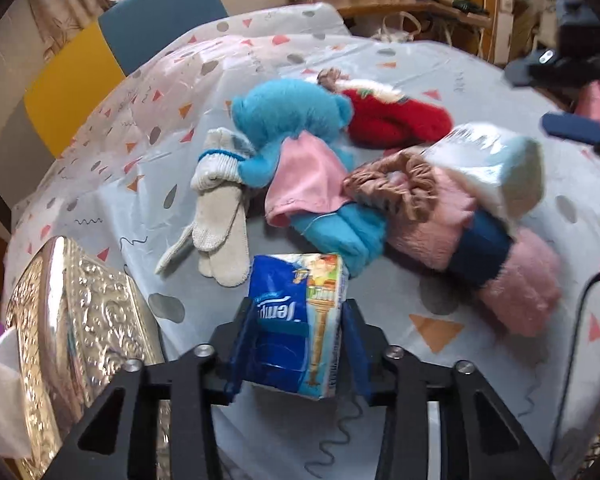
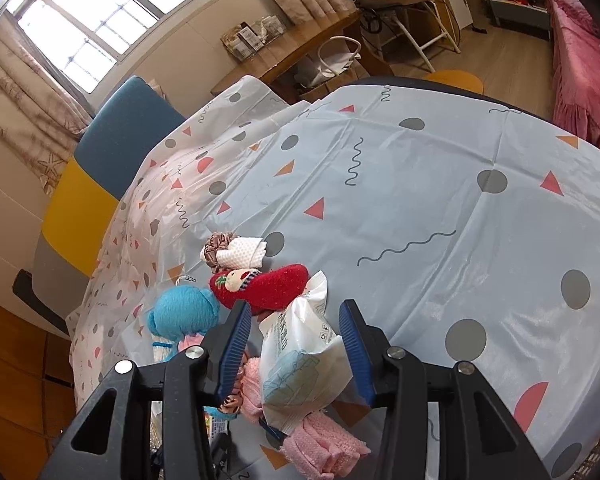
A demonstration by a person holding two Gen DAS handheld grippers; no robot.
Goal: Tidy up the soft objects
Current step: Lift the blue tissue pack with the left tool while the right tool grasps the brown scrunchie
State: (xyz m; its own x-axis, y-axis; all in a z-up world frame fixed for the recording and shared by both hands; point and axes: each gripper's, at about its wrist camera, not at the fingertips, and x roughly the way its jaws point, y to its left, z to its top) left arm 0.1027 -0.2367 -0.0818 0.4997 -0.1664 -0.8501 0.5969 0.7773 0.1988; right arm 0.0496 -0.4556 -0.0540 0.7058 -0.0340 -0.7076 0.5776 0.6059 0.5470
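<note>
Left gripper [image 1: 296, 334]: fingers clamp blue tissue pack [image 1: 296, 320] | right gripper [image 2: 294, 344]: fingers grip white wipes packet [image 2: 300, 360]

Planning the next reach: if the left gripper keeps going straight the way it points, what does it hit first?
The left gripper already holds a tissue pack. Straight ahead, that pack would probably meet the blue plush toy first, though depth is hard to judge.

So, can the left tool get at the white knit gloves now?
Probably not yet: the left tool is shut on the tissue pack. The white knit gloves lie uncovered just beyond it, so the path itself looks free.
</note>
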